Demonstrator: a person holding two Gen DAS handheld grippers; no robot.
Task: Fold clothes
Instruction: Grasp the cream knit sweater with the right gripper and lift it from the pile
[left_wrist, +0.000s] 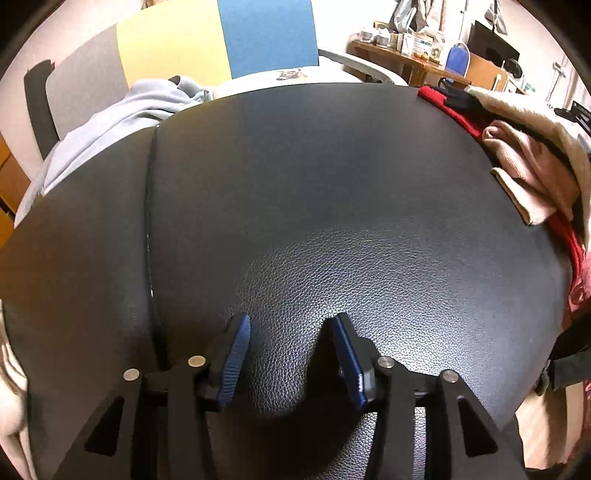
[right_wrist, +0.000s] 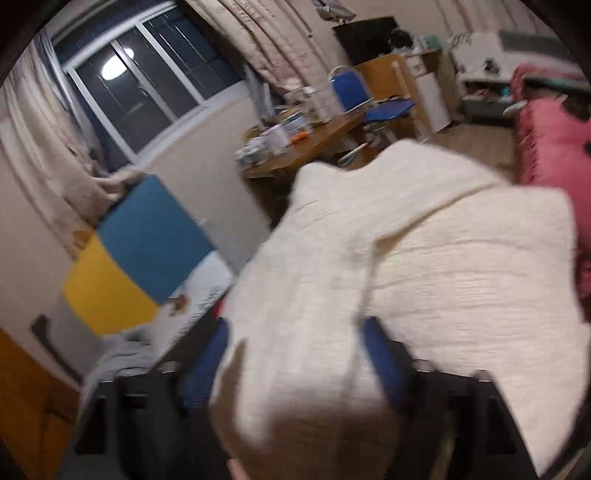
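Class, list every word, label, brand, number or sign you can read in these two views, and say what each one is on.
No text can be read in either view.
Boxes and jars on the wooden desk: labels too small to read.
Printed patch on the white cloth behind the black pad: a picture, no letters made out.
Right wrist view: blurred by motion throughout.

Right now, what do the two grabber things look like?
The left gripper has two black arms with triangular cut-outs and round silver pins. Its fingers end in flat blue pads with a ribbed, grippy face. The right gripper looks the same kind, black with blue pads, but its picture is blurred. No sleeves or cables show.
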